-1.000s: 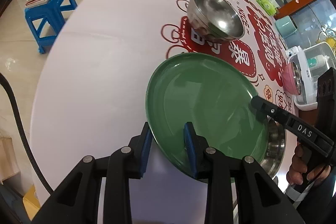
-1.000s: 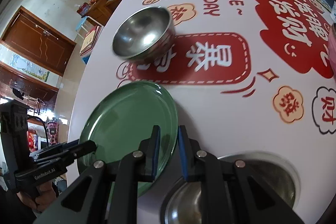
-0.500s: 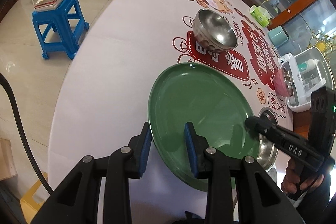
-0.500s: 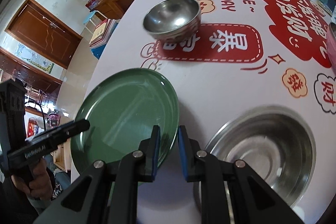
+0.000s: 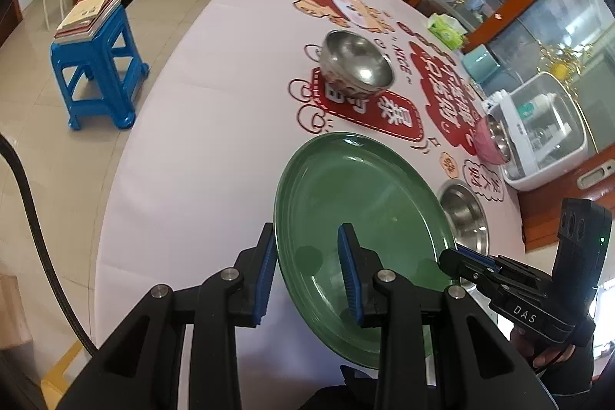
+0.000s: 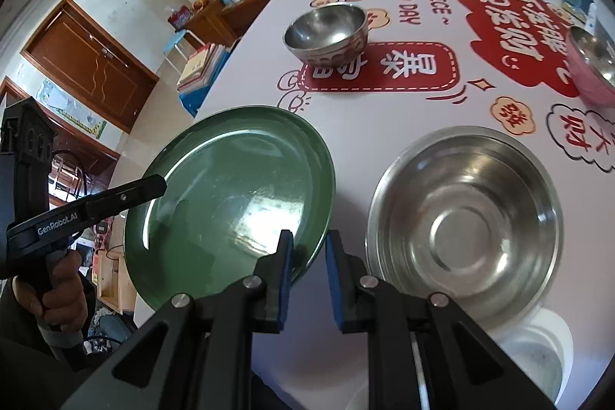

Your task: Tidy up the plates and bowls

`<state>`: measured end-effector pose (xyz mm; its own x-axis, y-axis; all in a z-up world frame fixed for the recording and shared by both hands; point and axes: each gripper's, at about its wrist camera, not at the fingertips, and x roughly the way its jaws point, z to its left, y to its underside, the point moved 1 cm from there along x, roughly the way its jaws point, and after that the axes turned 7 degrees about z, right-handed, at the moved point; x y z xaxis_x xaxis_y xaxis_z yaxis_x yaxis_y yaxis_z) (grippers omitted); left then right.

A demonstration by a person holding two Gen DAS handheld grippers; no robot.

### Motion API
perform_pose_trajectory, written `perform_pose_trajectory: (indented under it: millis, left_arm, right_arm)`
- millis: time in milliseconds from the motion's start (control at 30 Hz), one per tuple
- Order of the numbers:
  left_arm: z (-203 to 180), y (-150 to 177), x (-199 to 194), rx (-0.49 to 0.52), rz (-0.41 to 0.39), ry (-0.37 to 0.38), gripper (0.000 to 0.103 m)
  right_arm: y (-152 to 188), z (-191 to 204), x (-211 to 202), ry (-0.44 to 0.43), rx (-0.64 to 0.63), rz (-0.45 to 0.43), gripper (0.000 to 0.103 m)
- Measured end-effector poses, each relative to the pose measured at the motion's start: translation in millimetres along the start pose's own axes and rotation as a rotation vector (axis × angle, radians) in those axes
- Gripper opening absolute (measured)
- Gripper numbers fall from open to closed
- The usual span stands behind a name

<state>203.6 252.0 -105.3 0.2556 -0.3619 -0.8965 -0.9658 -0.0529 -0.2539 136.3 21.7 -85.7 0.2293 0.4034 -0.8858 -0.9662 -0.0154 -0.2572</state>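
Note:
A green plate point(image 5: 365, 210) point(image 6: 230, 195) hangs tilted above the near side of the table. My left gripper point(image 5: 307, 237) is shut on its left rim, and it shows in the right wrist view as a black finger point(image 6: 153, 185) at that edge. My right gripper point(image 6: 309, 241) is shut on the opposite rim, with its fingers point(image 5: 457, 262) at the plate's right edge. A large steel bowl point(image 6: 465, 218) point(image 5: 463, 214) stands just right of the plate. Farther back sit a small steel bowl point(image 5: 355, 64) point(image 6: 326, 29) and a pink bowl point(image 5: 490, 141) point(image 6: 592, 68).
A white dish point(image 6: 538, 352) lies at the near right, below the large bowl. A white appliance point(image 5: 546, 133), a teal container point(image 5: 478, 64) and a tissue pack point(image 5: 446, 29) line the table's far right. A blue stool point(image 5: 98, 72) with books stands on the floor to the left.
Both grippers have lifted the green plate and drawn it back toward the near edge. The large steel bowl, partly covered by the plate before, now shows whole.

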Motion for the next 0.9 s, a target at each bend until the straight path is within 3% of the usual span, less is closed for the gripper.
perform_pose_trajectory:
  millis: [467, 900]
  left_arm:
    - [-45, 30, -24, 0.148, -0.017, 0.071, 0.029]
    - [-91, 63, -21, 0.247, 0.025, 0.115, 0.029]
  right_arm:
    - [56, -14, -60, 0.007, 0.084, -0.191, 0.014]
    - [114, -31, -105, 0.062, 0.132, -0.331, 0.014]
